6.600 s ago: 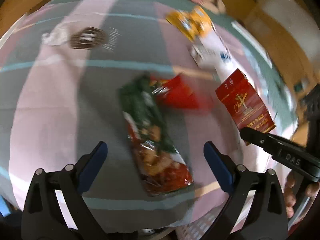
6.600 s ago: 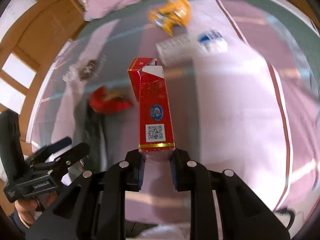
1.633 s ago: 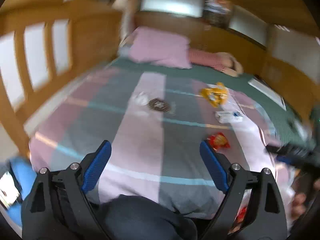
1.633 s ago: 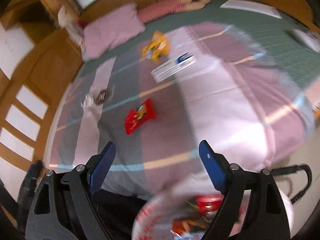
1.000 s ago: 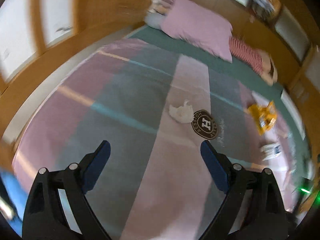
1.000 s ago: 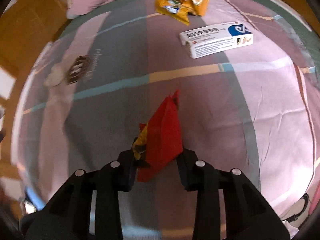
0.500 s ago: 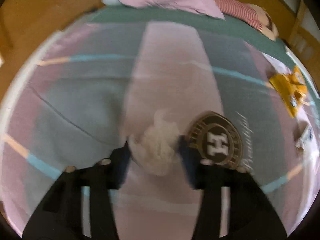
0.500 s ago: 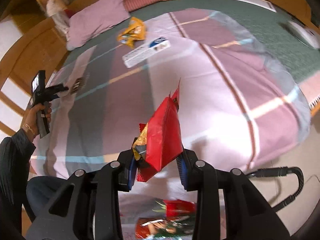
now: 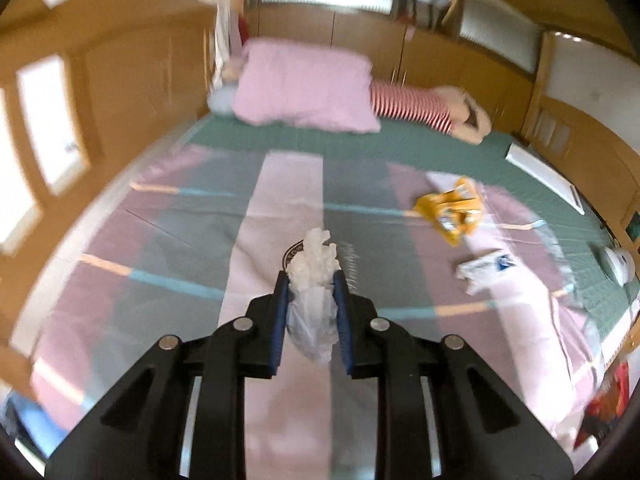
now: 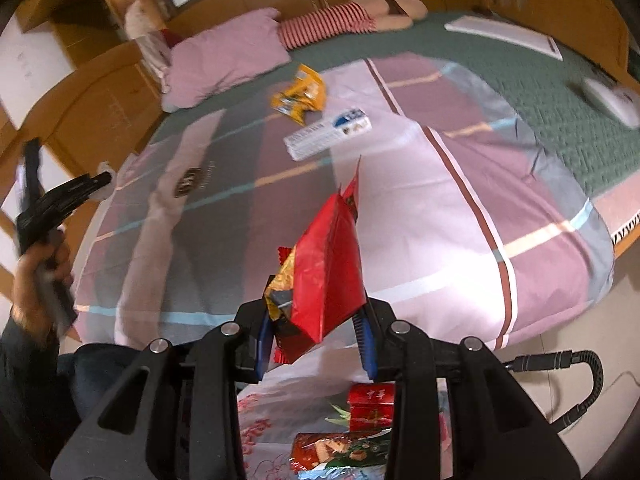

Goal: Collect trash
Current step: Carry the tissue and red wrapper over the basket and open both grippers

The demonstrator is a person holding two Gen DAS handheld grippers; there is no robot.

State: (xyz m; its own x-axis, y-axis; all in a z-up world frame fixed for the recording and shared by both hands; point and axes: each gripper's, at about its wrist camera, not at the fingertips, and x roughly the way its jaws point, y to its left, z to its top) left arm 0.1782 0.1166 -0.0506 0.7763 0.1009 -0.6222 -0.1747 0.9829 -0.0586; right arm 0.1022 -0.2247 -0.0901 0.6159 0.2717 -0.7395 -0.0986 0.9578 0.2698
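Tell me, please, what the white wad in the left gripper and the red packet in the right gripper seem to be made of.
White wad: probably thin translucent plastic film, since it is crinkled and see-through. Red packet: likely glossy printed foil or plastic, with sharp creases and shine.

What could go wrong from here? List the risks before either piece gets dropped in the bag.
1. The right gripper pinches only the lower corner of the red snack wrapper; it could slip and miss the bag below.
2. The left gripper is closing on a soft crumpled white plastic wad, which may squeeze out on the way.
3. The yellow wrapper and white box remain on the bed.
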